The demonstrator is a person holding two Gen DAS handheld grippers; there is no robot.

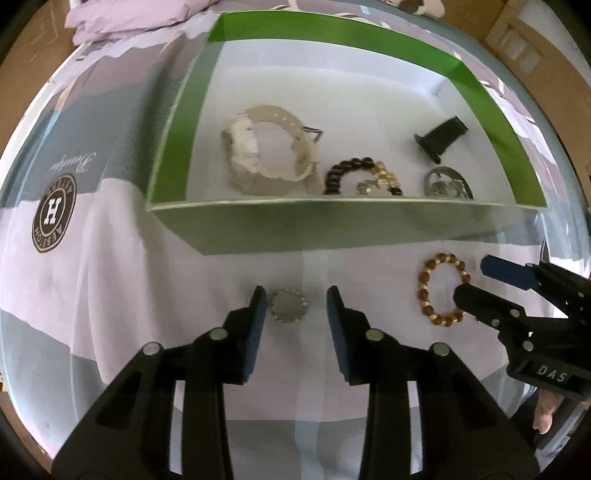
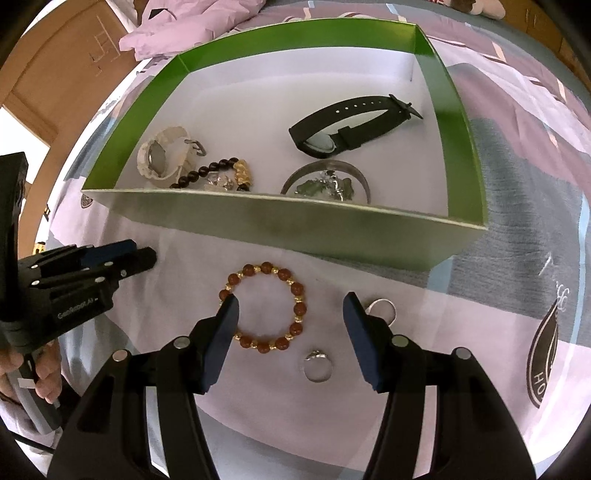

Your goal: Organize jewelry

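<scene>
A green box (image 1: 177, 155) (image 2: 458, 122) lies on the bedsheet. It holds a white watch (image 1: 266, 155) (image 2: 162, 157), a black-and-gold bead bracelet (image 1: 354, 173) (image 2: 221, 173), a silver bangle with charms (image 1: 447, 184) (image 2: 325, 184) and a black watch (image 1: 443, 136) (image 2: 351, 125). In front of it, my left gripper (image 1: 297, 302) is open around a round silver brooch (image 1: 288, 306). My right gripper (image 2: 291, 310) (image 1: 476, 277) is open over a brown-and-gold bead bracelet (image 2: 266, 306) (image 1: 443, 290). A silver ring (image 2: 317, 365) and a second ring (image 2: 382, 308) lie near its right finger.
The bedsheet (image 1: 110, 236) (image 2: 517, 258) is lilac and grey with round logos (image 1: 53, 218). Crumpled lilac cloth (image 1: 129, 14) (image 2: 192, 26) lies behind the box. Cardboard boxes (image 2: 62, 62) (image 1: 535, 48) stand beyond the bed's edge.
</scene>
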